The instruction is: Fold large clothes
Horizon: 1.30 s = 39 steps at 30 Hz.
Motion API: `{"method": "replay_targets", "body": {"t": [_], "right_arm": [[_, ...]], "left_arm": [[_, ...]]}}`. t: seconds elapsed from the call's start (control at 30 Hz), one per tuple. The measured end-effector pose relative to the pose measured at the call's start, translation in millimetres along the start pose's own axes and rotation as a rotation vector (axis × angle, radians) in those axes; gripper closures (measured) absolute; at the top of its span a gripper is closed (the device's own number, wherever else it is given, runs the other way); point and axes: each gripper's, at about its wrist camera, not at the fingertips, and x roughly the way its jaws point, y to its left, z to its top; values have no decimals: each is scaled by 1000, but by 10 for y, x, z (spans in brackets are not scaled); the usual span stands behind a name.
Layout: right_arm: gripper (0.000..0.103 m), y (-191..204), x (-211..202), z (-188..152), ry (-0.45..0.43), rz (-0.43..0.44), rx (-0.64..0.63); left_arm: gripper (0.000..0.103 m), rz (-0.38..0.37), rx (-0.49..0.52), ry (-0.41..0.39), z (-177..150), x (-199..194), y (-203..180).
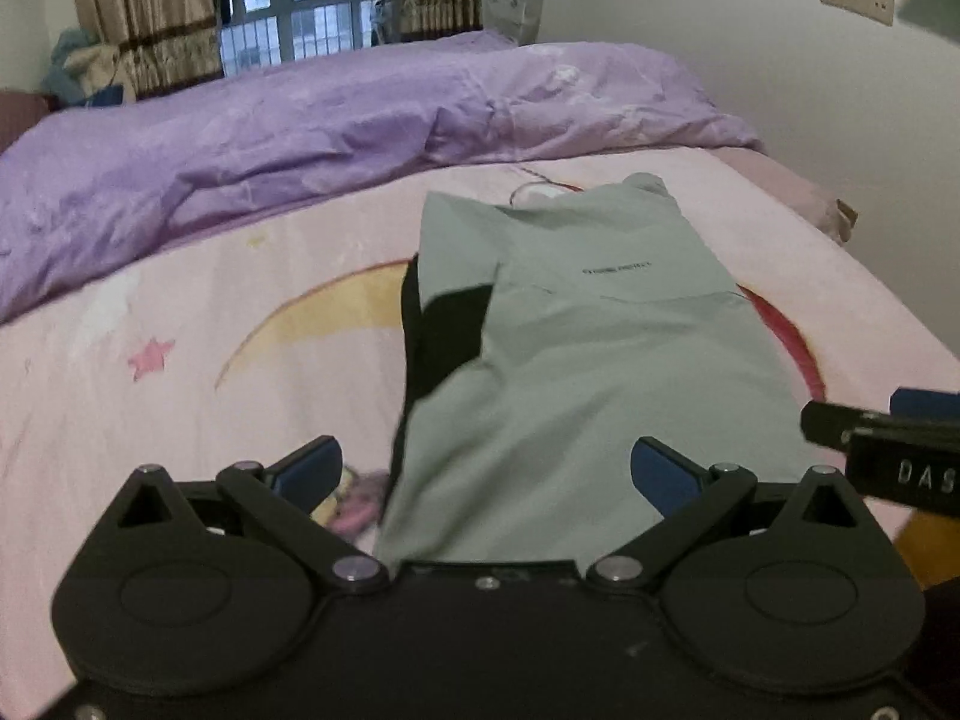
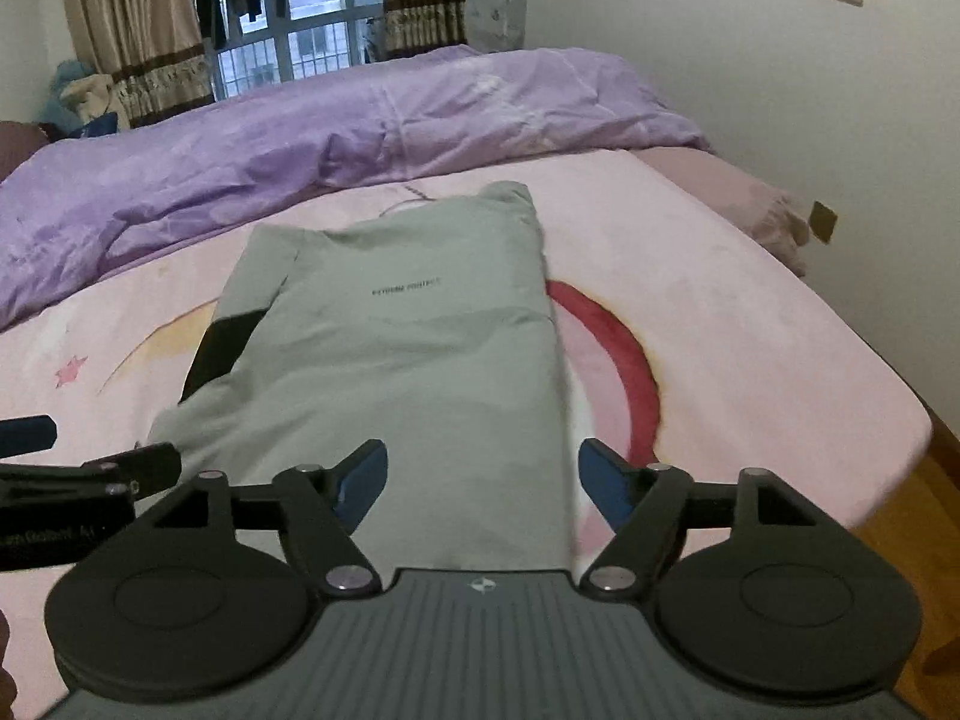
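Note:
A pale green garment [image 1: 576, 354] with a black sleeve panel [image 1: 444, 336] lies on the pink bed sheet [image 1: 180, 312], folded lengthwise into a long strip running away from me. It also shows in the right wrist view [image 2: 408, 360]. My left gripper [image 1: 486, 468] is open over the strip's near left end, its blue pads [image 1: 312, 465] apart and empty. My right gripper [image 2: 483, 480] is open over the near right end, its pads [image 2: 606, 480] apart and empty. Each gripper shows at the edge of the other's view.
A crumpled purple duvet [image 1: 300, 138] lies across the far half of the bed. A window with curtains [image 1: 144, 18] stands behind it. A white wall [image 2: 780, 90] runs along the right. The bed's right edge drops to a wooden floor [image 2: 900, 510].

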Motion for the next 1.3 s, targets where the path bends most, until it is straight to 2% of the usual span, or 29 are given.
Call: {"method": "replay_targets", "body": {"t": [0.13,0.27,0.57,0.83,1.13,1.3], "right_arm": [[10,4,-141,-95,27,66,7],[10,73,-224,-180,33,8,-41],[10,43,-242,-272,55,-20,-41],[10,14,-289,-302,53,-31,-38],[10,-5,-342,-315,47,-41,-30],[10,8,-360,-324,52,-38,-42]], "left_arm": [[0,0,23,-13,-43,-129,-74],[0,1,24,-13,-66,-175,-107],[0,13,14,0,-183,-213,-109],[0,38,8,0,-202,-282,-70],[0,-3,-30,-36,-231,-377,-45],[0,9,-11,-32,-240,-387,-84]]}}
